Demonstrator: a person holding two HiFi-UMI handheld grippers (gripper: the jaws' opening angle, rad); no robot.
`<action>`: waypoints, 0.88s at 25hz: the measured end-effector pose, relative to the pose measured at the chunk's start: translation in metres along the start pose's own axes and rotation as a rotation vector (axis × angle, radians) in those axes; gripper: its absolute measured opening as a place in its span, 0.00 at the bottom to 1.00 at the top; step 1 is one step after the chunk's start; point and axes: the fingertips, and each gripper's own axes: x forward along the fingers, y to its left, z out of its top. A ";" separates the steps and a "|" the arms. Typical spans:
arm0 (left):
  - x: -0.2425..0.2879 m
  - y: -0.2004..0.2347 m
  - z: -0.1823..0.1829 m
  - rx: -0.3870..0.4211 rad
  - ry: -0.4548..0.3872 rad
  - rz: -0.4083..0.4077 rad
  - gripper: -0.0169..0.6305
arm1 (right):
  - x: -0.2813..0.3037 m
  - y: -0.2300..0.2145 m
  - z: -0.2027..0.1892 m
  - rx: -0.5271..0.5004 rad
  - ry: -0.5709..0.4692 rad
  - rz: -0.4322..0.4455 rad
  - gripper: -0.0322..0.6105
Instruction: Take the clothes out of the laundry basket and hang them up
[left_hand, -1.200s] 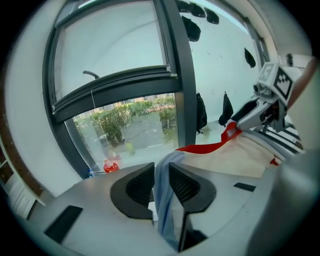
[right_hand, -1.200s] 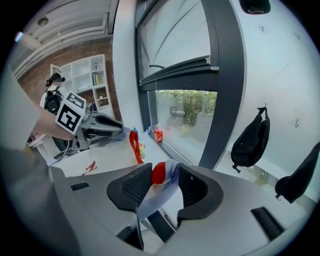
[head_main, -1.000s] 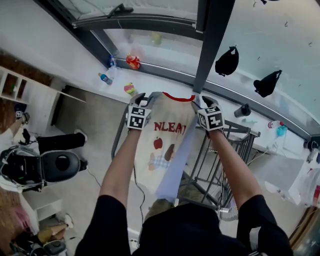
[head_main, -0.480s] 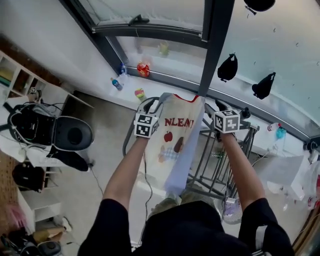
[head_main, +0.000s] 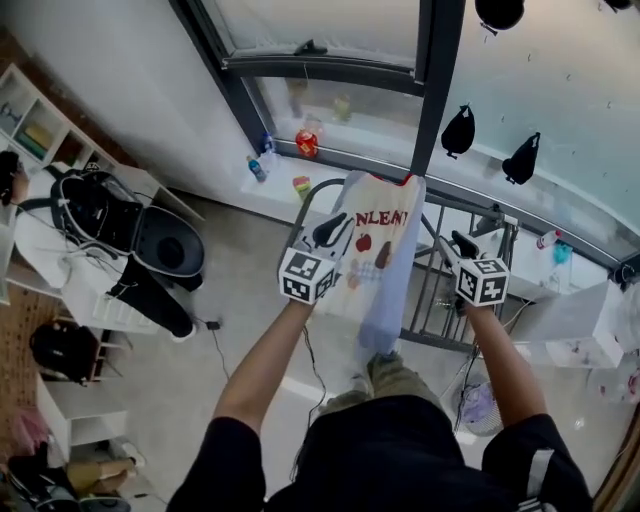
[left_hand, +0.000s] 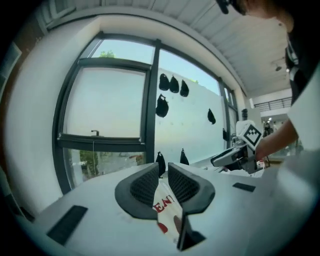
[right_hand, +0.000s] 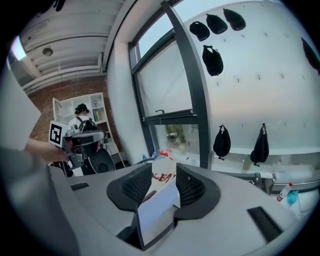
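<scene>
A cream shirt (head_main: 380, 250) with red lettering and fruit prints hangs over the top of a grey drying rack (head_main: 440, 300). Its pale blue side trails down. My left gripper (head_main: 328, 232) is just left of the shirt and apart from it. My right gripper (head_main: 462, 247) is off the shirt's right edge. Both sets of jaws have just been closing, with nothing gripped. In the left gripper view the shirt (left_hand: 164, 204) shows only through the narrow gap of the left gripper (left_hand: 163, 172). The right gripper view shows the shirt (right_hand: 161, 176) the same way.
Bottles and a red object (head_main: 308, 143) stand on the window sill behind the rack. Black bags (head_main: 458, 130) hang on the wall at the right. A black chair with a backpack (head_main: 150, 240) and white shelves (head_main: 40, 130) are at the left. A pale basket (head_main: 480, 405) sits by my right leg.
Both grippers held the shirt's shoulders a second ago. They have let go and drawn back and up, and the shirt stays draped on the rack.
</scene>
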 end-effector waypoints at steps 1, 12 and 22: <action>-0.017 -0.014 0.005 0.013 -0.019 -0.021 0.10 | -0.019 0.010 -0.004 0.003 -0.014 -0.002 0.25; -0.134 -0.137 -0.031 -0.025 -0.041 -0.064 0.04 | -0.203 0.071 -0.071 0.062 -0.158 -0.081 0.05; -0.156 -0.274 -0.096 -0.214 0.042 -0.295 0.04 | -0.357 -0.002 -0.147 0.209 -0.129 -0.467 0.05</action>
